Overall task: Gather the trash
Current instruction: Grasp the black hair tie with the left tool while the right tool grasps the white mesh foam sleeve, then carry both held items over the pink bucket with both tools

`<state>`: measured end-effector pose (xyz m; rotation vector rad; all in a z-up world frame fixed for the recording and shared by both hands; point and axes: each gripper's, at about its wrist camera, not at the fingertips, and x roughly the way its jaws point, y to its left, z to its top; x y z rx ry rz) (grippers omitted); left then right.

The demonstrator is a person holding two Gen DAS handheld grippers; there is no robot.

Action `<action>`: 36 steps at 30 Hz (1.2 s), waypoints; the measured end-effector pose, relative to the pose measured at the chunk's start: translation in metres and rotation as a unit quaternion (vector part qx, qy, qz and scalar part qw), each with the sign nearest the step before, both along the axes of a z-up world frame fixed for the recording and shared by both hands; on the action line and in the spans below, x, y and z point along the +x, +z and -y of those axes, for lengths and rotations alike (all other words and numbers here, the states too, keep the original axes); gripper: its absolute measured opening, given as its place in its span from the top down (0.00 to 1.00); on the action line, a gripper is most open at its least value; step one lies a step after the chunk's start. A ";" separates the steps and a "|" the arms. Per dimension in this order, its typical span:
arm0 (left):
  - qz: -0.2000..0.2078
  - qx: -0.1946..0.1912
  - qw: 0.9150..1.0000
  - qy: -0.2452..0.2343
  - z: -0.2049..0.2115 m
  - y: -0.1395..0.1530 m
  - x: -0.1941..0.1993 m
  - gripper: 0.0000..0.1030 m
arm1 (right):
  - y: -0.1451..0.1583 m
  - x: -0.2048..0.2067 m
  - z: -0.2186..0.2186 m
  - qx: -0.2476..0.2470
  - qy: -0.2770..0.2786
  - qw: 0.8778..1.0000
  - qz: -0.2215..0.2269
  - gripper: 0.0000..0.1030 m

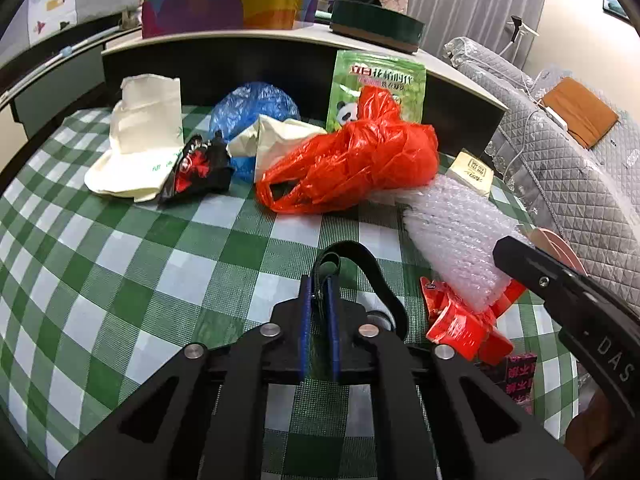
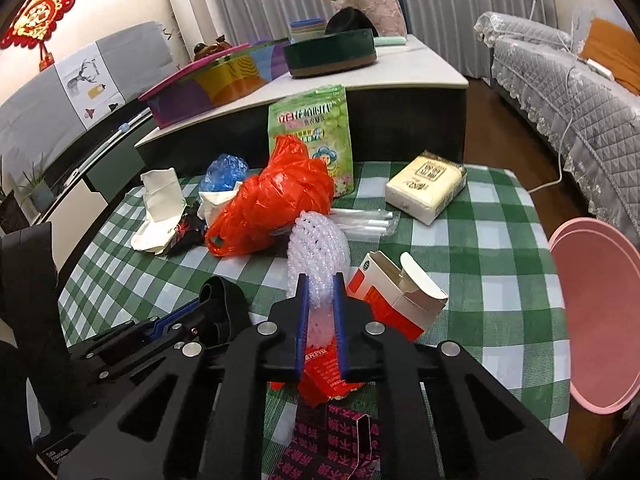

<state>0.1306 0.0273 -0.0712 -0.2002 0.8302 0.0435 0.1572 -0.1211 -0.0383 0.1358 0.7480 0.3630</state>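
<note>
Green-and-white checked cloth covers the table (image 2: 480, 240), which stands in a living room with a quilted grey sofa (image 2: 568, 92) to one side and a raised dark counter (image 2: 400, 76) behind. Trash lies scattered over the cloth: an orange plastic bag (image 2: 272, 208), a blue bag (image 2: 224, 172), white paper bags (image 2: 160, 208), a green panda pouch (image 2: 312, 136), a torn red-and-white carton (image 2: 396, 296) and a pack of tissues (image 2: 428, 184).

The right gripper (image 2: 320, 300) is nearly closed, its blue pads pinching a wad of bubble wrap (image 2: 316, 248) that stands up between them, probably so it can be carried to the pink bin (image 2: 592, 320) just off the table's right edge. The left gripper (image 1: 319, 312) is also almost shut, clamping what looks like a black strap (image 1: 360, 264) that loops out ahead of it; what the strap belongs to I cannot tell.

Only the right wrist view shows the bin fully, the carton's open flaps and the tissue pack's face. The left wrist view instead shows the bubble wrap from the side, with crumpled red wrappers (image 1: 460, 320) beneath it, and the black-and-red wrapper (image 1: 200, 168) beside the white bags.
</note>
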 end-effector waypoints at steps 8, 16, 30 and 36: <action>0.035 0.023 0.999 -0.014 0.008 0.020 -0.009 0.94 | 0.018 -0.014 0.009 -0.006 -0.011 0.999 0.035 0.89; 0.065 0.034 0.997 -0.025 0.017 0.038 -0.022 0.94 | 0.043 -0.040 0.028 -0.005 -0.035 0.996 0.077 0.89; 0.114 0.030 0.990 -0.082 0.063 0.082 -0.057 0.94 | 0.090 -0.091 0.102 -0.009 -0.106 0.987 0.119 0.89; 0.132 0.015 0.983 -0.123 0.101 0.104 -0.061 0.94 | 0.114 -0.101 0.160 -0.016 -0.147 0.980 0.131 0.89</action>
